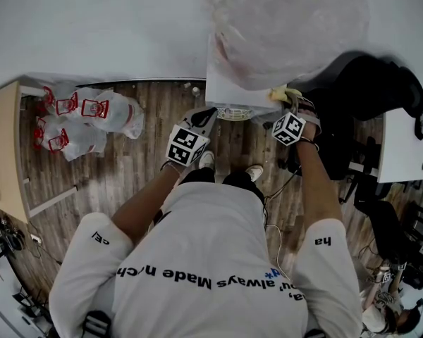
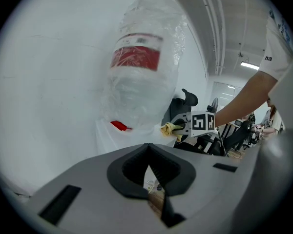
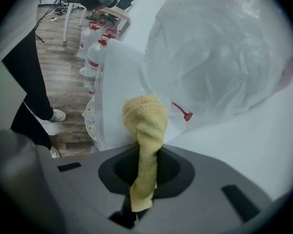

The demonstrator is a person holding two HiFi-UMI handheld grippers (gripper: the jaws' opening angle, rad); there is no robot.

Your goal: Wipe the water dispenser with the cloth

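Note:
The water dispenser [image 1: 229,86] is a white cabinet against the wall, topped by a large bottle [image 1: 289,27] wrapped in clear plastic. My right gripper [image 1: 287,104] is shut on a yellow cloth [image 1: 282,94], whose bunched end sits at the dispenser's top right front corner, just under the bottle. In the right gripper view the cloth [image 3: 145,126] rises from the jaws in front of the dispenser [image 3: 115,96] and bottle [image 3: 219,57]. My left gripper [image 1: 203,118] hangs shut and holds nothing, in front of the dispenser's lower front. From the left gripper view I see the bottle [image 2: 141,67] and the right gripper [image 2: 183,126].
Several spare water bottles [image 1: 84,118] lie on the wooden floor at the left, beside a light wooden desk [image 1: 3,153]. A black office chair [image 1: 366,90] and a white desk [image 1: 402,146] stand to the right. The person's feet are right in front of the dispenser.

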